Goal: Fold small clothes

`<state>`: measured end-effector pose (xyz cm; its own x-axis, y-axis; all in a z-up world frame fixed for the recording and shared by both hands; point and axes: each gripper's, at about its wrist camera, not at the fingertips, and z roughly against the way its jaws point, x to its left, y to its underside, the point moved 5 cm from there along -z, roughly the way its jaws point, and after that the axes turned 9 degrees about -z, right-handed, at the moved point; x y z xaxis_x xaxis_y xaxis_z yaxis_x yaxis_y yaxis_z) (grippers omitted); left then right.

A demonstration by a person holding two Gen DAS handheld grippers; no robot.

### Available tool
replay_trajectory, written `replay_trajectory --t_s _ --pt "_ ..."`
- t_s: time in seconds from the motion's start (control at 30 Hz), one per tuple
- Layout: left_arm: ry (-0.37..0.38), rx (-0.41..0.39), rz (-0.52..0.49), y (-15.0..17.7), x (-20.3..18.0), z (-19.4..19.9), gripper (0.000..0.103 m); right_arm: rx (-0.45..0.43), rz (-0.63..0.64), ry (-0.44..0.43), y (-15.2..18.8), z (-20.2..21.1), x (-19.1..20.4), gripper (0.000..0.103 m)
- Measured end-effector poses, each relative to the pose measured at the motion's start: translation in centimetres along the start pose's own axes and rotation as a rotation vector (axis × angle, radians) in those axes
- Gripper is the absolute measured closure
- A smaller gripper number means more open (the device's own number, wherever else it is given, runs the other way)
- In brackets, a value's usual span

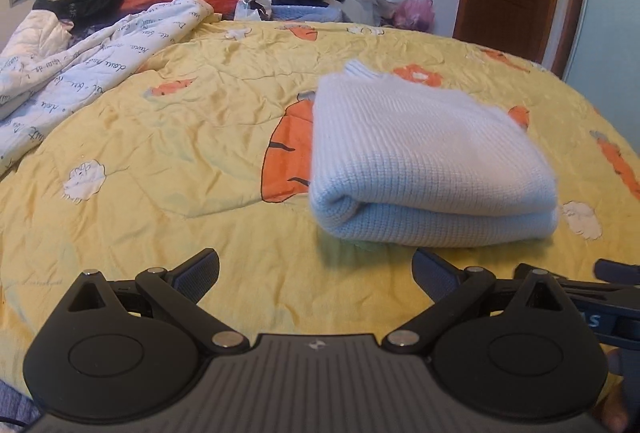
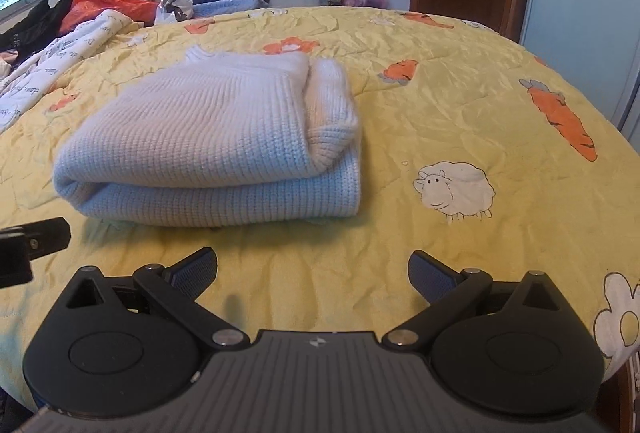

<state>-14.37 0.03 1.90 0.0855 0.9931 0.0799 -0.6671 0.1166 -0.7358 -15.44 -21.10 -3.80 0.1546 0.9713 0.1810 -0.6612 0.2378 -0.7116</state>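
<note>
The pale blue knitted sweater (image 1: 432,161) lies folded into a compact stack on the yellow carrot-print quilt (image 1: 160,161), its rounded fold edge turned toward both tools, so the folding looks done. The left gripper (image 1: 316,275) hangs just in front of the sweater with its jaws spread and nothing between them. The right gripper (image 2: 312,273), in front of the sweater and off to its right, is likewise released. A sleeve may be tucked along the stack's right side; the knit blurs there.

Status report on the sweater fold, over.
Left tool open, right tool open, both empty. White sweater lies folded on yellow bedspread. Nothing in the way.
</note>
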Motion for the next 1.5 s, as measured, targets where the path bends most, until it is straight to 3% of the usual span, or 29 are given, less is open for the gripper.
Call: replay_trajectory --t_s 0.27,1.5 --pt "0.034 0.045 -0.015 1.1 -0.3 -0.1 0.000 0.008 0.022 -0.007 0.2 0.0 0.8 0.000" --pt "0.062 0.033 -0.015 1.2 -0.5 0.3 0.000 0.021 0.007 -0.018 0.6 -0.2 0.8 0.000"
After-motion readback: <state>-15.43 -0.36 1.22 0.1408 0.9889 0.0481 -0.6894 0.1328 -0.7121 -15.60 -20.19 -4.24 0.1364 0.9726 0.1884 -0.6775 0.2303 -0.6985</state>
